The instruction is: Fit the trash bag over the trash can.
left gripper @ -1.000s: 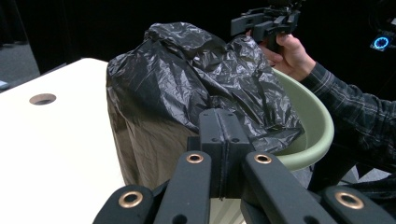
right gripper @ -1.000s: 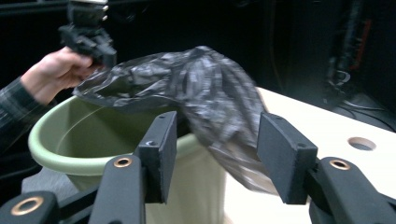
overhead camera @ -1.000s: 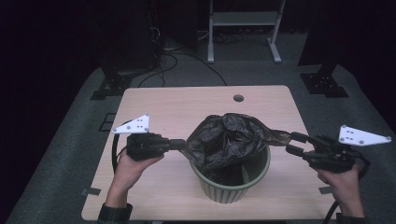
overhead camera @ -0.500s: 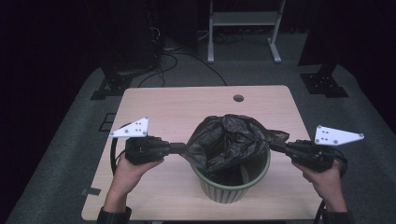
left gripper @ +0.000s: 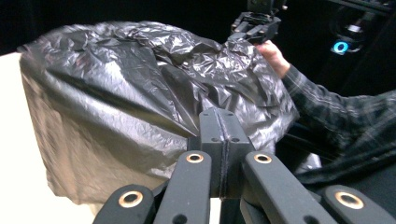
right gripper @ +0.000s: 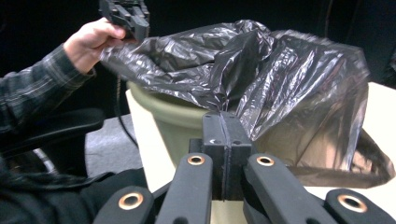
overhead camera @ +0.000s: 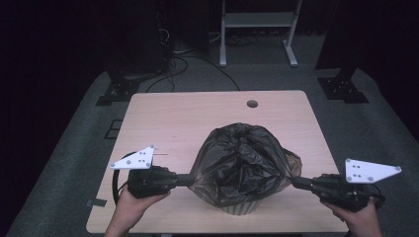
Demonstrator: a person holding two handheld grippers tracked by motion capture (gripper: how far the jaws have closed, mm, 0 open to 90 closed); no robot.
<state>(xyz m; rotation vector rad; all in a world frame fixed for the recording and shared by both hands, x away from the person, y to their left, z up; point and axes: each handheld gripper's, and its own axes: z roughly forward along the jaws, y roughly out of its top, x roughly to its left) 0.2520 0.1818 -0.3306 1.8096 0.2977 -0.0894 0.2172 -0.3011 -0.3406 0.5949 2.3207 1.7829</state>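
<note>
Left claw (overhead camera: 188,179): pressing its jaws together on the left edge of the black bin bag (overhead camera: 242,168); in the left gripper view the 2 jaws are meeting with plastic pinched between them.
Right claw (overhead camera: 296,183): likewise pinching the bag's right edge, jaws closed on a fold of film in the right gripper view.
Bag: billowing wide between the 2 claws, draping over the top of the green bin (right gripper: 180,122) and hiding most of it from above.
Bin: standing upright near the table's front edge, between the person's hands; its ribbed base is peeking out under the bag in the high view.
Step in hand: judging by the layout, the person is spreading the bag's mouth to fit it over the bin's rim.
Doing it well: keeping both pinches firm and level, pulling outward evenly so the film is not tearing, then lowering both sides together past the rim so the bin is not tipping.
Table (overhead camera: 188,123): pale wood, bare apart from the bin, with a small round hole (overhead camera: 252,103) near its far edge.
Room: dark, grey carpeted floor, cables trailing behind the table, a white metal stand (overhead camera: 257,29) at the back.
</note>
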